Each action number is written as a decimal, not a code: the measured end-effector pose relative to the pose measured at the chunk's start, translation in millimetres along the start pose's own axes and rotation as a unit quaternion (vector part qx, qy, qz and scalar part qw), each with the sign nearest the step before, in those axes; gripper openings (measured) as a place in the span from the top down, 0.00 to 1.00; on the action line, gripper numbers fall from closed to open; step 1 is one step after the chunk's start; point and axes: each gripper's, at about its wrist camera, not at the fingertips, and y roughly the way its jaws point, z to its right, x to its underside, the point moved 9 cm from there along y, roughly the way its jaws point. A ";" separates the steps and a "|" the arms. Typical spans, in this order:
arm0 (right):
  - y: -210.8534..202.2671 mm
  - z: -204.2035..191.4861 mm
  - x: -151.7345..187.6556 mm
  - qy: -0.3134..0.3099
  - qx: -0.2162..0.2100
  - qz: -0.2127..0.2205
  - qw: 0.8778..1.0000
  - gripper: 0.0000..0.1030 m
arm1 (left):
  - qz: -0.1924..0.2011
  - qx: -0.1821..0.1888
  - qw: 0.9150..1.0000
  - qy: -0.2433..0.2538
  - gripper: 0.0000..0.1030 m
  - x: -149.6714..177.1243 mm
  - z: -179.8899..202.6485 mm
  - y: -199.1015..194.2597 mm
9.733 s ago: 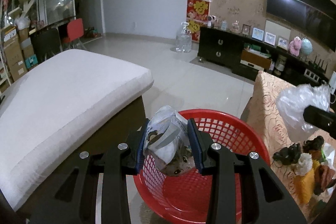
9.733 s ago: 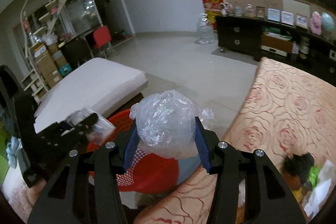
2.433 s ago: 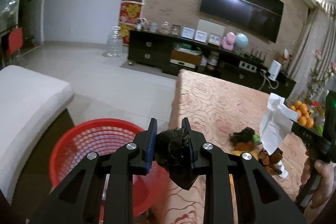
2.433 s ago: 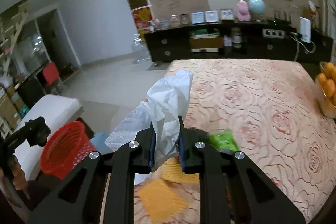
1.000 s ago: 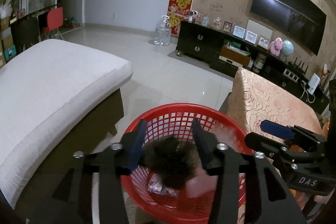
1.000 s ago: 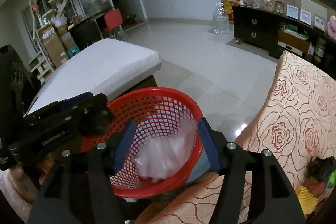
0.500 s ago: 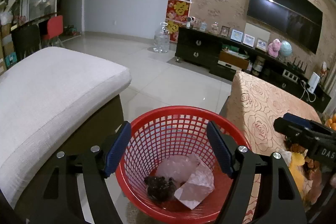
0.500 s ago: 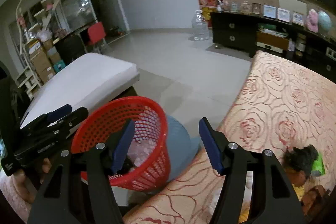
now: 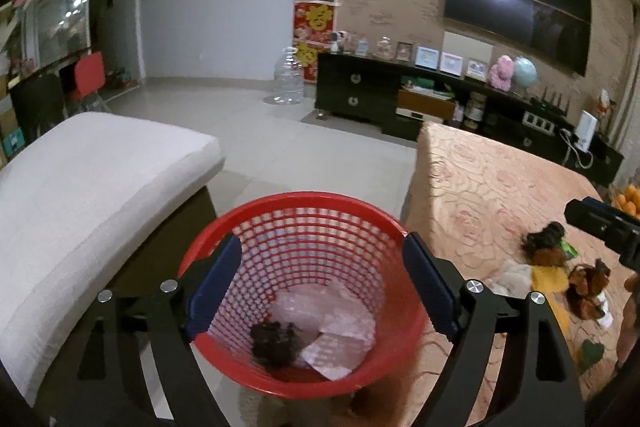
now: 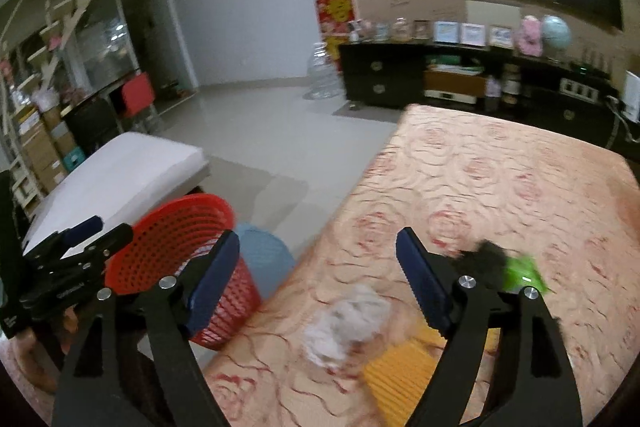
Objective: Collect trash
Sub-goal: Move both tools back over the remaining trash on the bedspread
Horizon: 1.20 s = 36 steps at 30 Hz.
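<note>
My left gripper (image 9: 320,283) is open and empty above the red mesh basket (image 9: 304,203). In the basket lie a dark crumpled wad (image 9: 274,341) and clear and white plastic and paper (image 9: 332,323). My right gripper (image 10: 316,279) is open and empty over the table's near left part, above a crumpled white tissue (image 10: 348,323). A yellow ridged wrapper (image 10: 400,375), a black wad (image 10: 480,259) and a green wrapper (image 10: 522,273) lie close by on the rose-patterned tablecloth (image 10: 500,179). The red basket (image 10: 172,231) stands left of the table.
A white cushioned bench (image 9: 80,179) is left of the basket. A light blue bin (image 10: 264,259) stands behind the red basket. More trash (image 9: 552,259) lies on the table in the left wrist view. A dark TV cabinet (image 9: 400,99) lines the far wall.
Both grippers dropped their loads into the red basket and stand open. The right gripper has swung right from the basket to over the table's trash. The left stays over the basket.
</note>
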 end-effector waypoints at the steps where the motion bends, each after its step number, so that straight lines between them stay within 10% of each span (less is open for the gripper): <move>1: -5.7 8.1 1.5 0.006 0.009 0.004 1.000 0.20 | 0.000 0.005 1.000 0.006 0.22 1.5 7.1 -1.8; 19: -89.9 159.0 65.8 0.127 0.135 0.014 0.983 0.16 | -0.062 0.106 0.985 0.121 0.19 53.4 154.8 20.6; 36: -93.1 194.0 82.4 0.164 0.156 0.002 0.974 0.16 | -0.137 0.139 0.967 0.162 0.20 88.3 216.1 96.3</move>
